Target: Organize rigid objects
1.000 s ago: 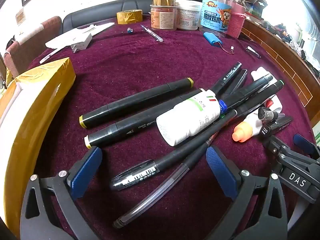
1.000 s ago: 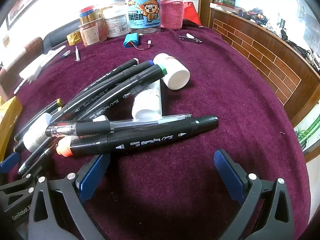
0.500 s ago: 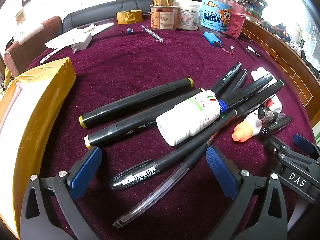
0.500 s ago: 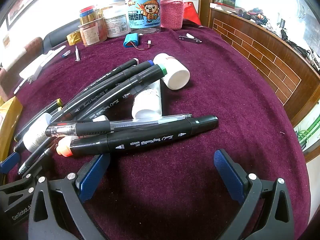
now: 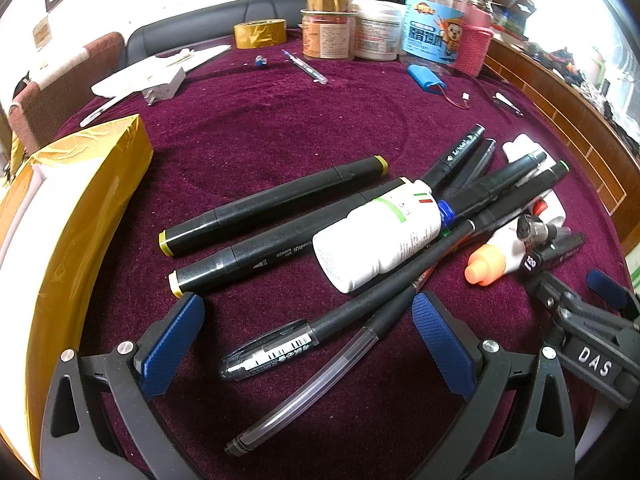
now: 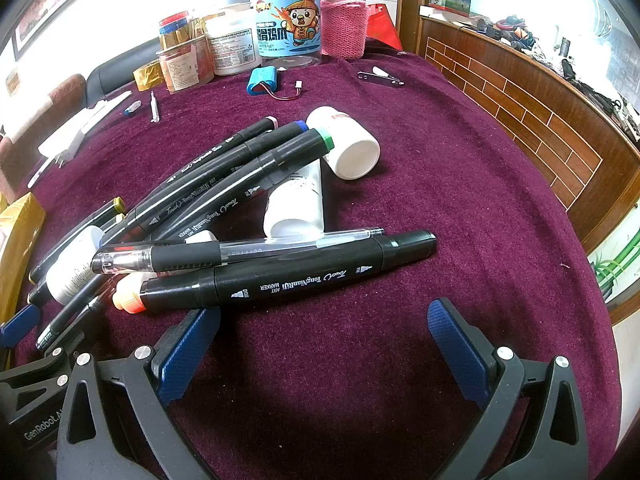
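A heap of black markers, pens and white bottles lies on the maroon cloth. In the left wrist view a white pill bottle (image 5: 380,236) rests on two yellow-capped markers (image 5: 272,204) and thin pens (image 5: 268,354). My left gripper (image 5: 308,340) stands open, its pads either side of the pens' near ends. In the right wrist view a black art marker (image 6: 288,280) with a clear pen (image 6: 240,254) on it lies across the front, white bottles (image 6: 348,144) behind. My right gripper (image 6: 324,344) is open just short of that marker, its left pad under the marker.
A yellow-taped box (image 5: 68,216) stands at the left. Jars and tubs (image 5: 376,32), a gold tape roll (image 5: 260,34) and a blue battery pack (image 5: 426,76) line the far edge. A wooden rail (image 6: 520,104) bounds the right side.
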A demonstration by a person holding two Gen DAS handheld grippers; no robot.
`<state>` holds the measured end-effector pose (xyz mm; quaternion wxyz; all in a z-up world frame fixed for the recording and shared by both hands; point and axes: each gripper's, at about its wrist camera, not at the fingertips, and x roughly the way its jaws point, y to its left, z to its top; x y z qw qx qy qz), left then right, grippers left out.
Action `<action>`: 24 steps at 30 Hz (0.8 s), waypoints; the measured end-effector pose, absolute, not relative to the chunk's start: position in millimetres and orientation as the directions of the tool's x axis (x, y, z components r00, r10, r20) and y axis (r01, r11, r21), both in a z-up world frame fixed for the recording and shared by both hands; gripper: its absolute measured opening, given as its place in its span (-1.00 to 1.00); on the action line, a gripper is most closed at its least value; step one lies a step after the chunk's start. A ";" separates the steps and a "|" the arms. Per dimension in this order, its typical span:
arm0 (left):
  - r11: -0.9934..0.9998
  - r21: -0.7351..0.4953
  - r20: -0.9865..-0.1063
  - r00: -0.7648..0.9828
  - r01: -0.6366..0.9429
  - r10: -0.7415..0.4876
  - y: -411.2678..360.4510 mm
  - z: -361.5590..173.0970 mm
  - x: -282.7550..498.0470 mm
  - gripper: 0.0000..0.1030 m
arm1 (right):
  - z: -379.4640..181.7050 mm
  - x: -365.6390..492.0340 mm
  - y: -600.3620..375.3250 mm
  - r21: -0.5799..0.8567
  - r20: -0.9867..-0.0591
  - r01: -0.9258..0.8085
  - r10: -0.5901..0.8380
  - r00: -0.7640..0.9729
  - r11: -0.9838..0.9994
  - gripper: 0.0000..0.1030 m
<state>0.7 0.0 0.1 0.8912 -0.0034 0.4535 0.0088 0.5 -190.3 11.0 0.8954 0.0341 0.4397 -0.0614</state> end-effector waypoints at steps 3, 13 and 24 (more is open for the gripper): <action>1.000 -0.003 -0.816 0.578 0.008 -0.008 3.4 1.0 1.0 1.00 | 11.0 0.4 -190.7 0.008 -0.792 0.140 -0.079 0.606 0.990 0.97; 0.995 0.003 -0.831 0.553 0.096 -0.051 3.6 1.2 -14.1 1.00 | 11.5 2.5 -190.1 0.011 -0.793 0.122 -0.066 0.606 0.993 0.97; 0.995 -0.002 -0.831 0.553 0.096 -0.055 3.5 1.2 -15.2 1.00 | 15.3 2.7 -192.8 0.010 -0.872 0.034 -0.008 0.490 0.999 0.97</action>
